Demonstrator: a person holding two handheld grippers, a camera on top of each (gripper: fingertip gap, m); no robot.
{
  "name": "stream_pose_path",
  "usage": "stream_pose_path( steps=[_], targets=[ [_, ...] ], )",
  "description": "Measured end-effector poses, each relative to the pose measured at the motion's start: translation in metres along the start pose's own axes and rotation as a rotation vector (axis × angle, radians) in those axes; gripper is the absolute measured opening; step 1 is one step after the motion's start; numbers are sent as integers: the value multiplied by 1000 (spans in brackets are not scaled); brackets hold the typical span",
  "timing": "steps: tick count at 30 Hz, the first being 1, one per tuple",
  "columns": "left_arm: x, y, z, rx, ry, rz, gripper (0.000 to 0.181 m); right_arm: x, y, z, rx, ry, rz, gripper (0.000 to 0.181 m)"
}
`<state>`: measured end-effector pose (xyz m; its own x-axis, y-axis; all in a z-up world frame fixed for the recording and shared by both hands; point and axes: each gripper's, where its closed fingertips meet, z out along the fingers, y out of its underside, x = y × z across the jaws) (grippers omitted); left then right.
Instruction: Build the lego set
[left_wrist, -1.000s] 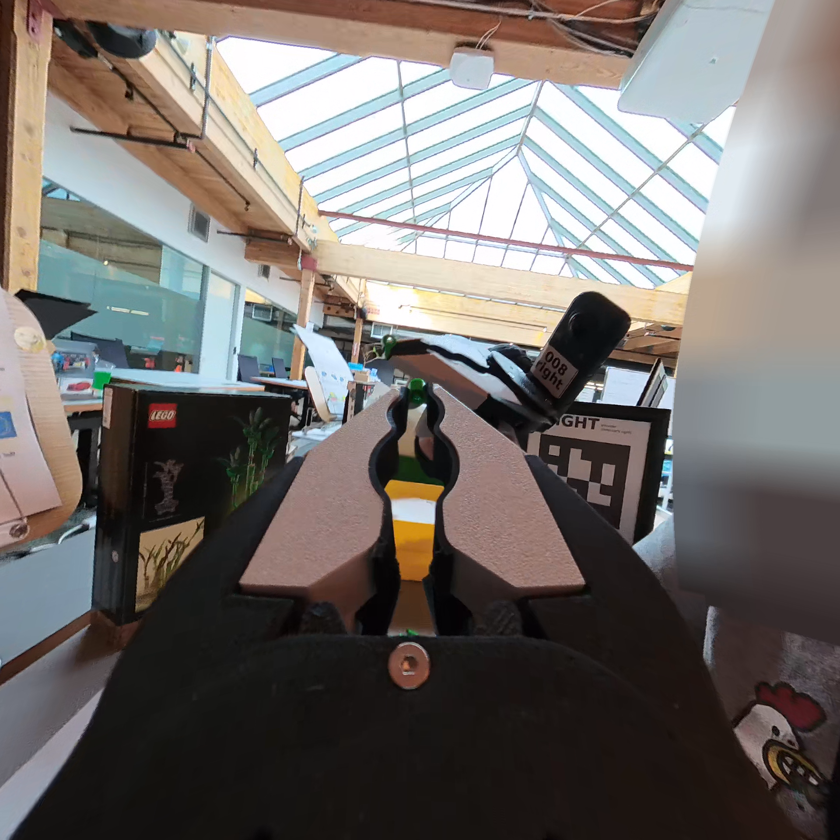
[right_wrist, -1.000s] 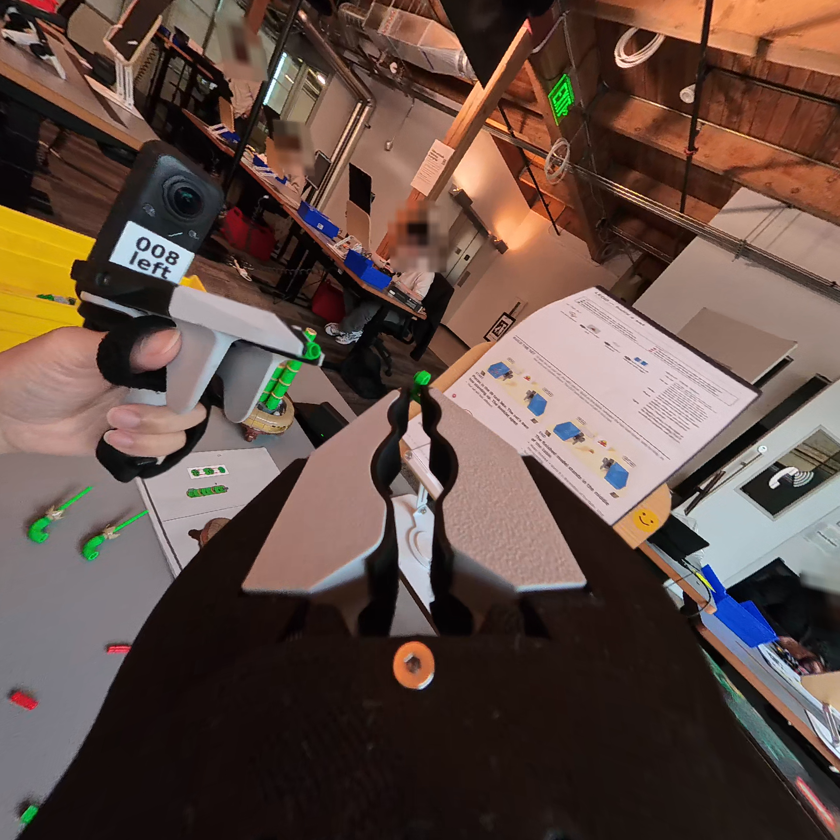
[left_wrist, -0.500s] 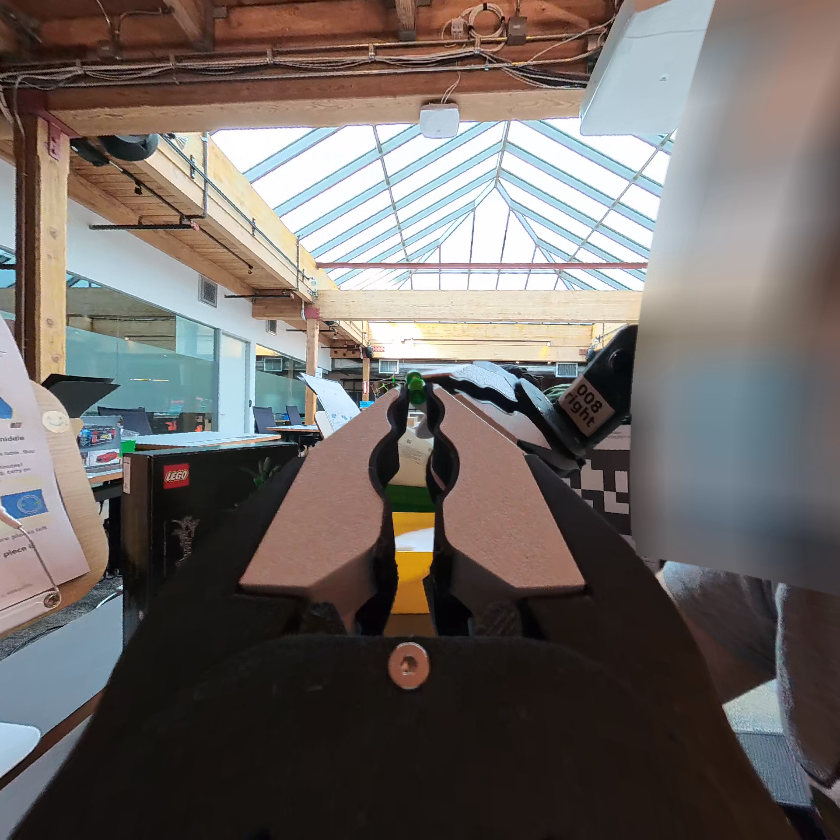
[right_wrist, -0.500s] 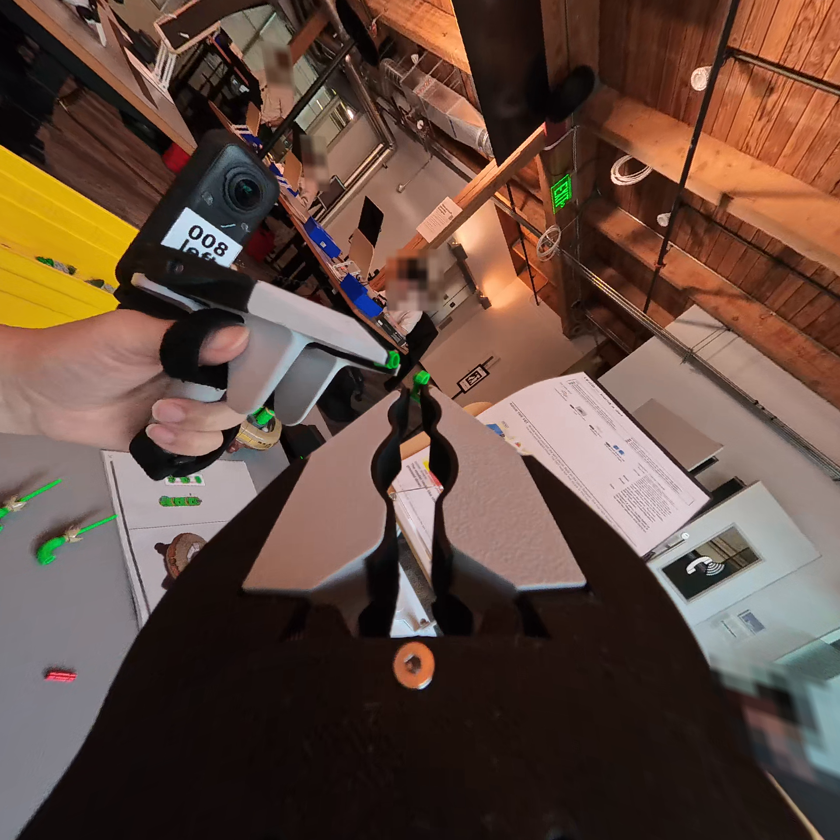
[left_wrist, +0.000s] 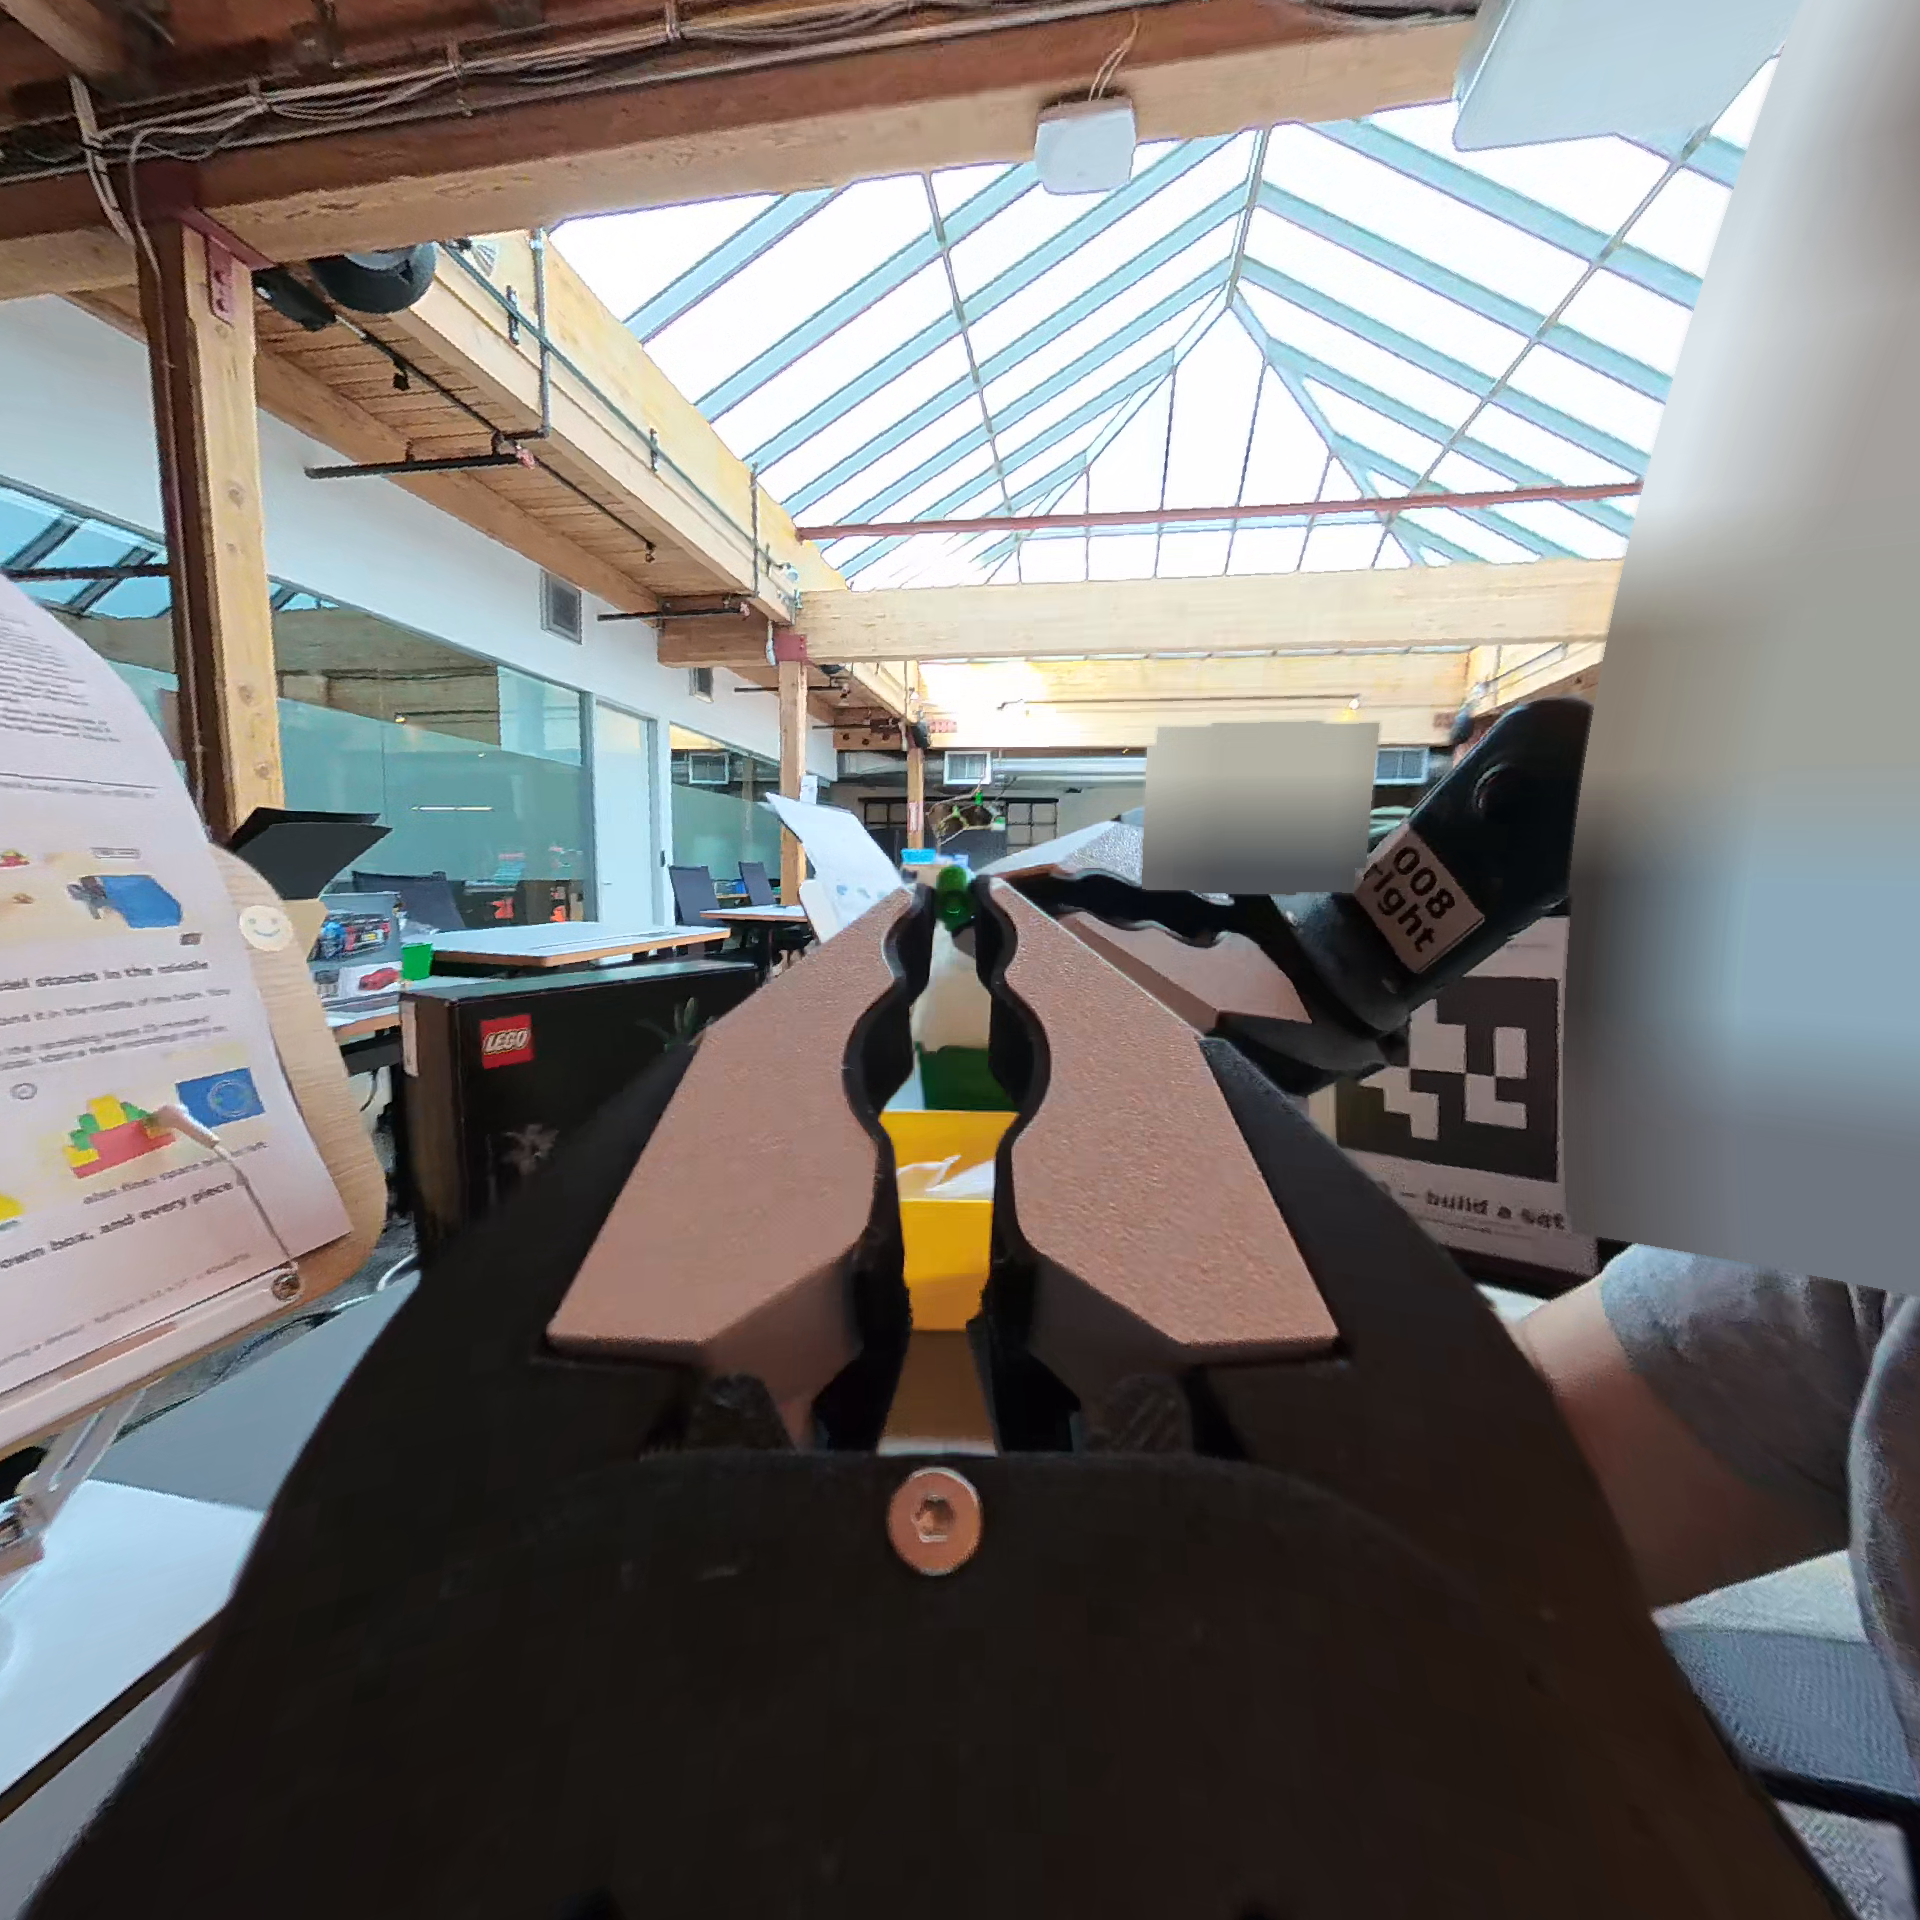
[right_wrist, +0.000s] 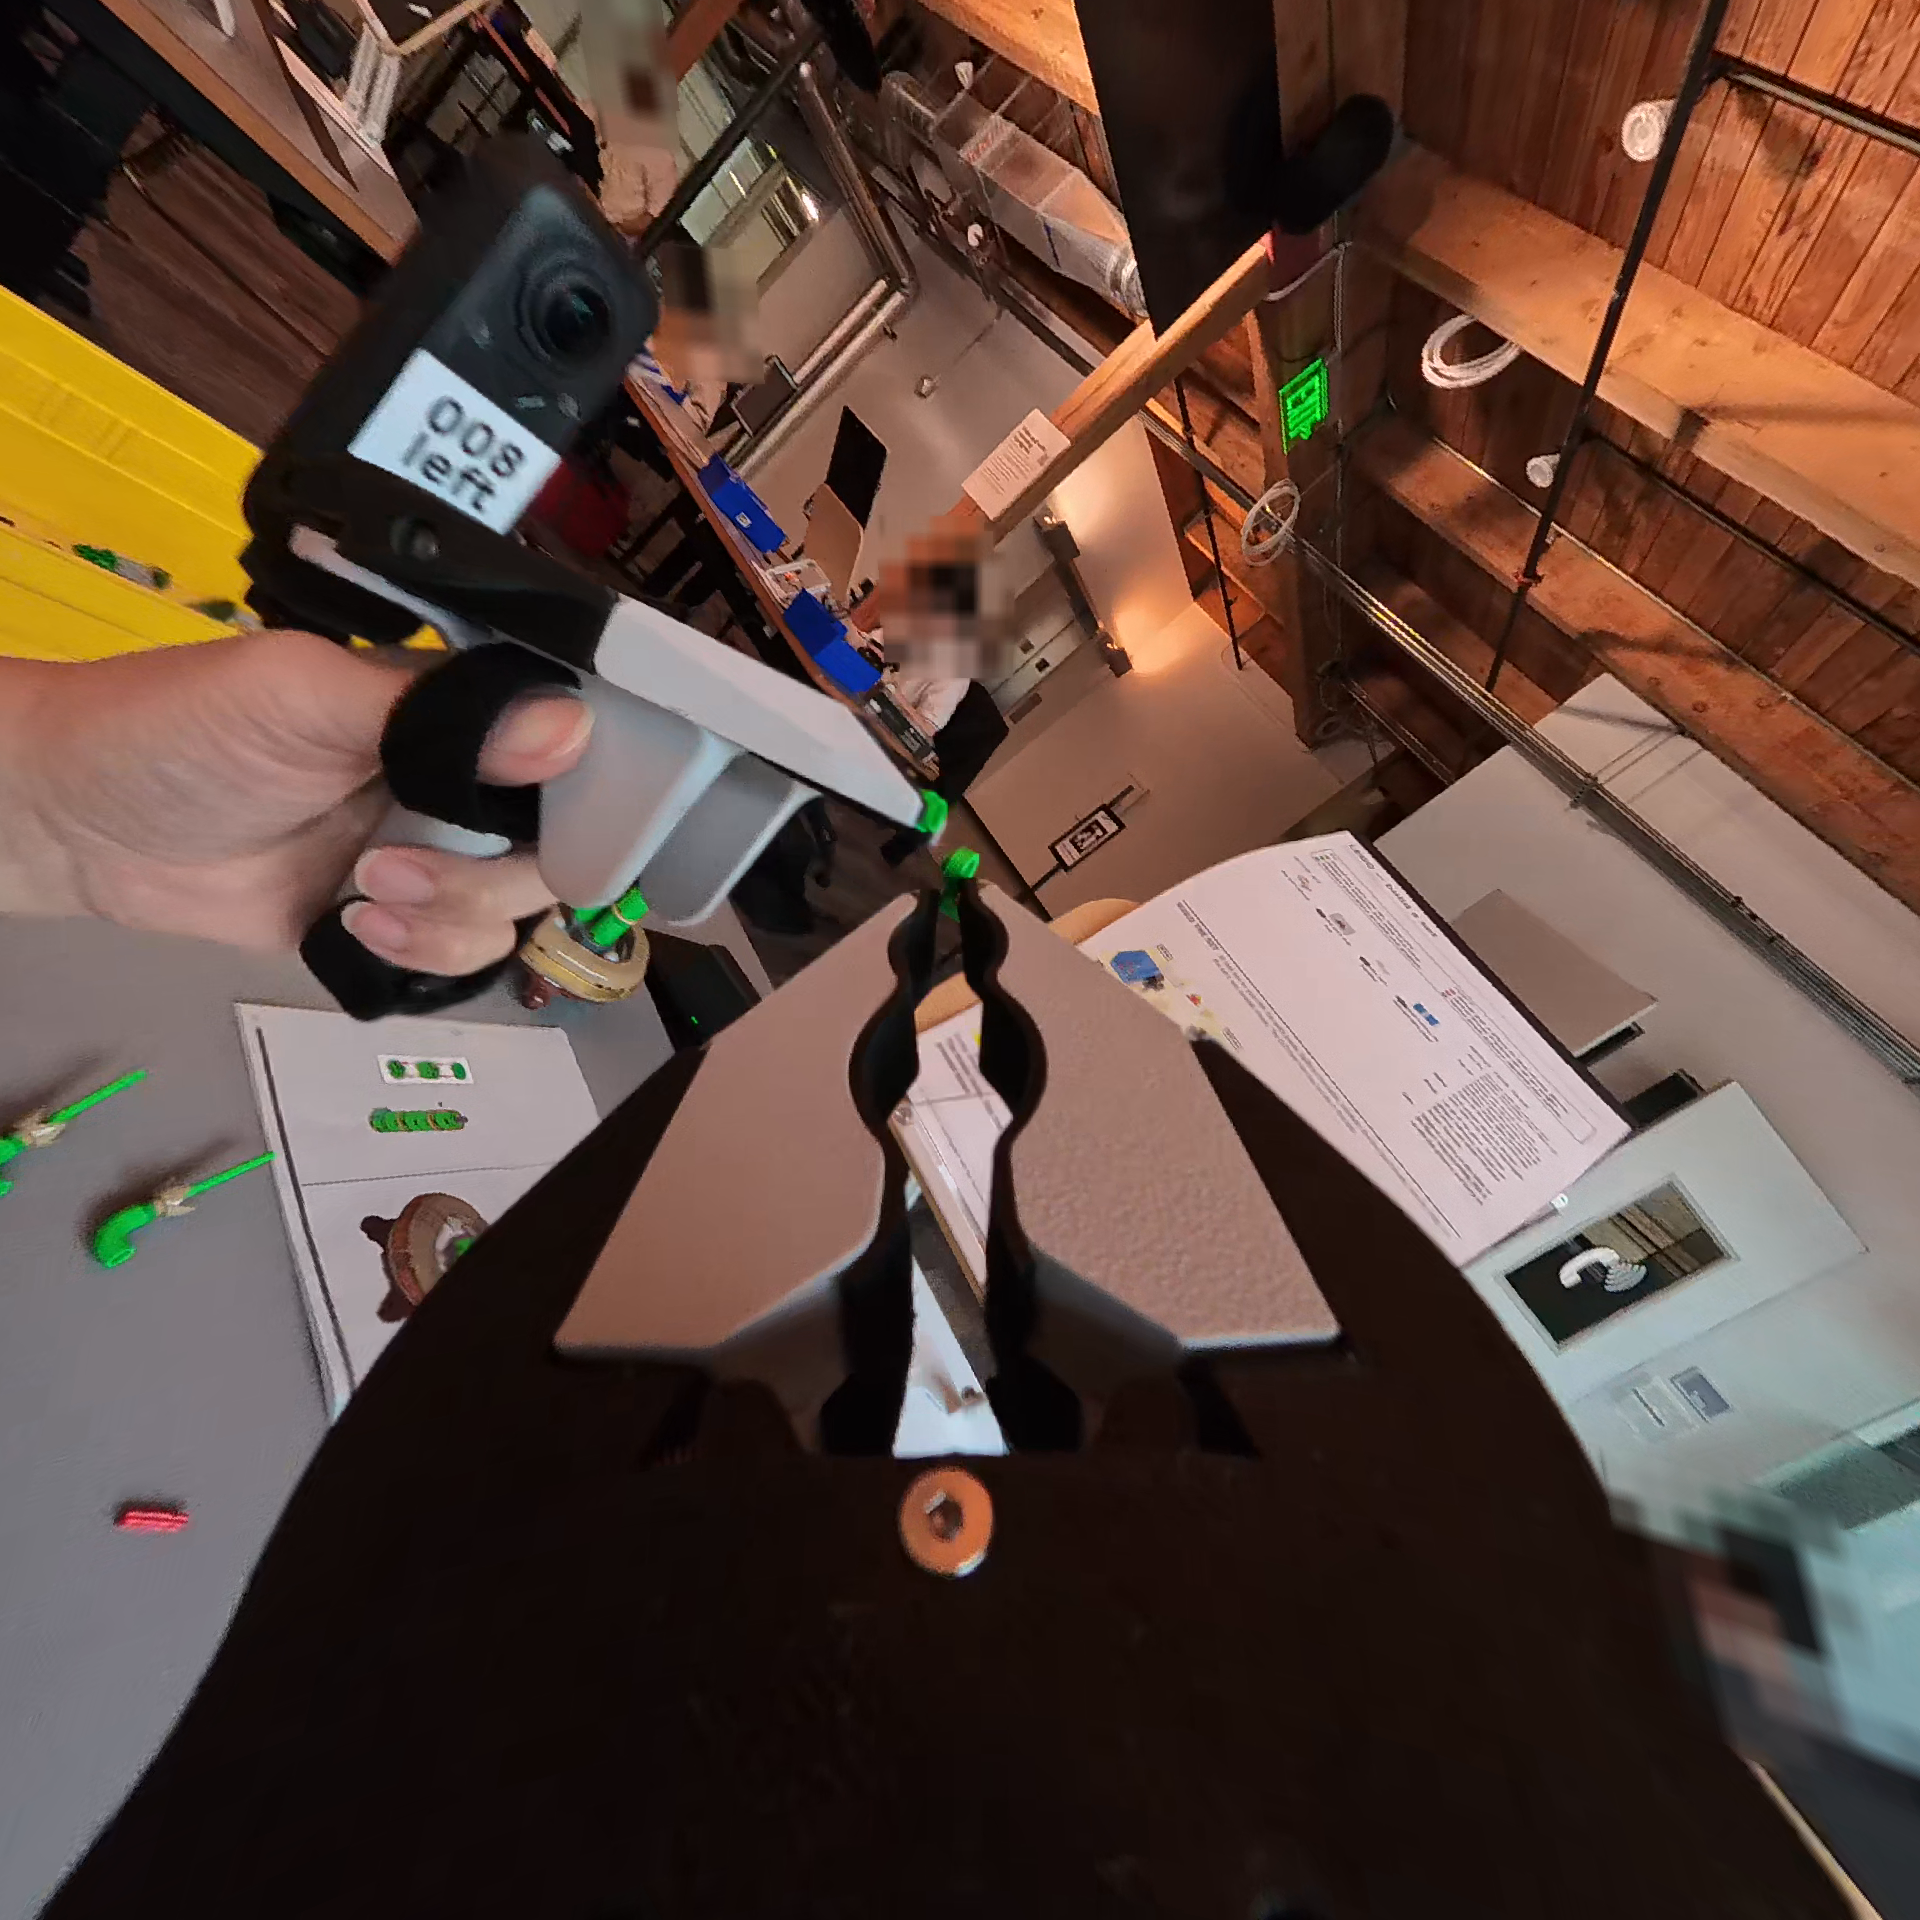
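Up close, left gripper (left_wrist: 951, 902) jaws pinching a green peg (left_wrist: 951, 889), right gripper (right_wrist: 953, 883) jaws pinching another green piece (right_wrist: 958, 864)

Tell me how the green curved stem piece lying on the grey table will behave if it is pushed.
The stem piece looks small and thin, so probably light and easily slid across the smooth table. Its hooked end and tan collar may stop it rolling; it would likelier pivot.

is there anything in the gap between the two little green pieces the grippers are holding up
Nothing visible. The right gripper pinches a green piece at its tips, and the left gripper holds its own green piece just above and left of it. They sit close but apart, with only open air between.
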<state>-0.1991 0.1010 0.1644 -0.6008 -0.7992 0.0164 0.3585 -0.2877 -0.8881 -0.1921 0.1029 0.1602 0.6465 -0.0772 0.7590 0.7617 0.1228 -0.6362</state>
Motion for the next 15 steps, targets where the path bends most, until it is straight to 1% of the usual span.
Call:
stream_pose_path(
  steps=[1, 3, 5, 6, 10, 12, 15],
  targets=[
    [-1, 0, -1, -7, -9, 14, 6, 3, 4, 0, -18, 9, 0, 3],
    [-5, -1, -3, -1, -19, 2, 5, 5, 7, 0, -6, -12, 37, 3],
    [-5, -1, -4, 10, -8, -36, 6, -5, 1, 2, 40, -94, 110, 2],
    [-6, 0, -3, 11, -9, -45, 6, -7, 1, 3, 36, -105, 121, 3],
    [-9, 13, 3, -23, -11, -62, 6, 8, 10, -3, -34, -9, 53, 3],
    [-6, 13, 5, -16, -8, -67, 6, 10, 6, -7, -17, -11, 87, 2],
    [4, 6, 7, -14, 8, -36, 6, 9, 6, -6, -9, -27, 105, 2]
  ],
)
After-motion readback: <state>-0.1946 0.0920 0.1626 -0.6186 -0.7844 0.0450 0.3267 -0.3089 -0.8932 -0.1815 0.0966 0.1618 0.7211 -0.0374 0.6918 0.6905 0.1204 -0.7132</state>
